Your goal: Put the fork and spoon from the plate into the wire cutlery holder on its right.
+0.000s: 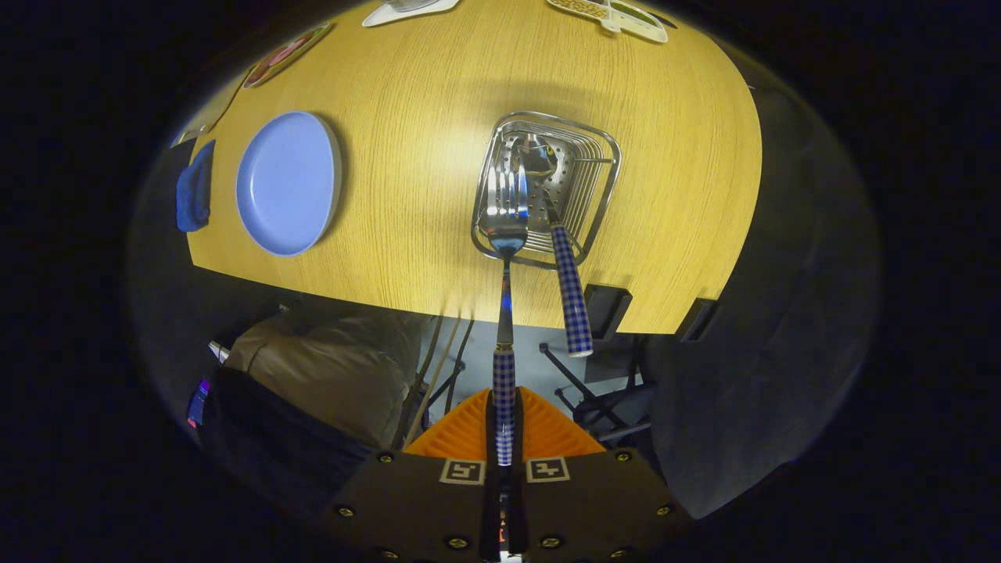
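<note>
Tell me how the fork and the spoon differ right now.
The fork is clamped by its handle between the gripper fingers, tines over the wire holder; the spoon already stands free inside it, handle leaning out. Both have checked handles.

A yellow wood-grain tabletop [407,156] carries a folded dark blue cloth [194,188] at its near left edge. Flat printed cards [285,53] and a white compartment tray [618,16] lie along the far edge. A tan cushion [336,367] sits below the table.
</note>
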Motion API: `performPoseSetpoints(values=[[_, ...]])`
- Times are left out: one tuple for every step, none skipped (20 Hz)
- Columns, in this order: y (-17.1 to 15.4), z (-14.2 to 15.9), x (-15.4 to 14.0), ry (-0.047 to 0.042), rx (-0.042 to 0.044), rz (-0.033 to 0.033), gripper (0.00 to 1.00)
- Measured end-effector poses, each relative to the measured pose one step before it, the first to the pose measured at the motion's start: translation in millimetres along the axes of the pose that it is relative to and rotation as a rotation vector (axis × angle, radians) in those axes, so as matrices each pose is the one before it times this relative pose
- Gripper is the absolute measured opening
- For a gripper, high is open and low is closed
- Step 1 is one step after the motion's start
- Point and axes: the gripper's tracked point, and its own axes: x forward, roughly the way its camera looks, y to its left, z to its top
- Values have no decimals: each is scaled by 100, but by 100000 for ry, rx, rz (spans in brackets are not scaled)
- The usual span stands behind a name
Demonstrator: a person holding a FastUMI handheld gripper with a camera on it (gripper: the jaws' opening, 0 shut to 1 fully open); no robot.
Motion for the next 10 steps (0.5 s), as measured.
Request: performPoseSetpoints(values=[[-160,288,-30,1057,856,-52,5],[-294,235,-157,1177,550,-423,5],[-246,0,-104,1473,263,-392,5],[-98,13,-17,2270,11,56,5],[88,58,111,2072,163,578,5],[-46,157,0,1750,-48,-200,5],[-111,333,36,1254,91,-800,5],[-24,385,-46,1343,199,-150,5],[296,223,-32,1794,190,894,5],[109,290,20,1440,390,451,5]])
